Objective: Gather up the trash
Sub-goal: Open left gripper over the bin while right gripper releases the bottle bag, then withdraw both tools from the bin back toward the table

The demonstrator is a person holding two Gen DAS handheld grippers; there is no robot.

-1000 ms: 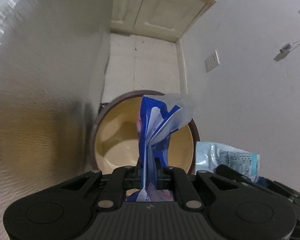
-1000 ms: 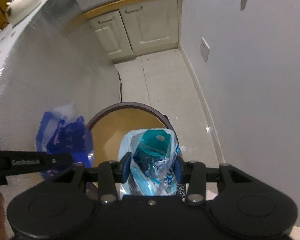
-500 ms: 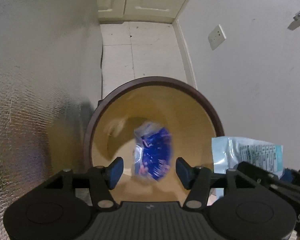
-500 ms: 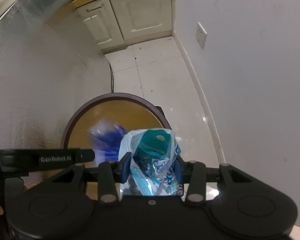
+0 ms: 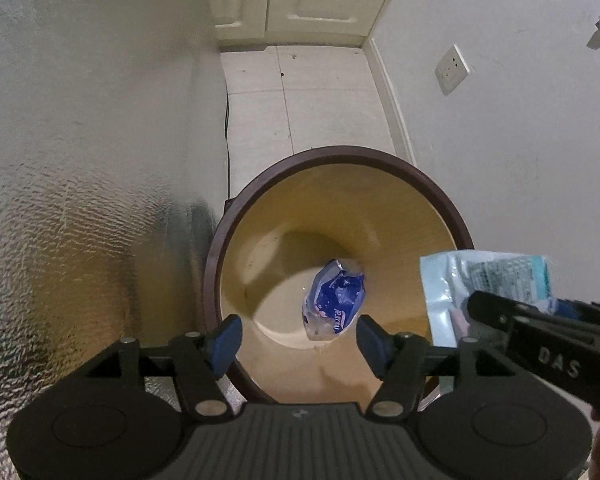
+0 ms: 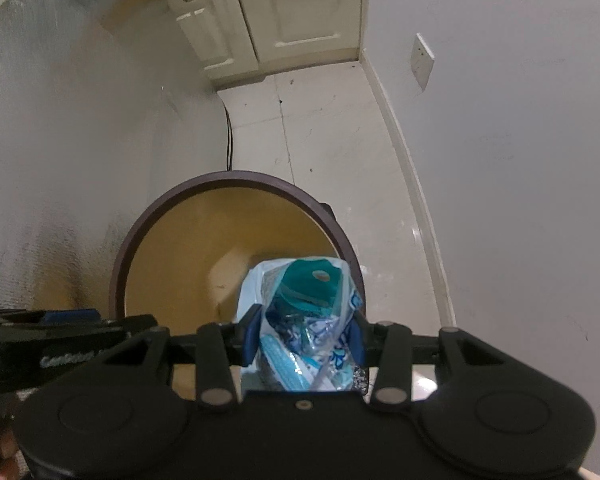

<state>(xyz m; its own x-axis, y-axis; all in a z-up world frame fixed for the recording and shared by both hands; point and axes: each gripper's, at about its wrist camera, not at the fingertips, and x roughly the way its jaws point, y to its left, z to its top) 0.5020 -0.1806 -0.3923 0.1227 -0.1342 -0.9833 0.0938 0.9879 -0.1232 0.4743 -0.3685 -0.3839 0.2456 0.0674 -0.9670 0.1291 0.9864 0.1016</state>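
Release is already made on the left wrist view: the left gripper (image 5: 298, 340) has just been opening, its jaws stand apart with nothing between them, and the blue wrapper (image 5: 334, 300) is seen down inside the bin (image 5: 216, 264). A textured wall panel (image 5: 80, 200) stands close beside the bin.

From the right wrist view, the teal-and-white packet (image 6: 306, 320) is clamped by the right gripper (image 6: 304, 336) above the bin's near rim. It should be carried further over the opening before letting go, since the rim lies below it. A cable (image 6: 229, 140) runs along the floor behind.
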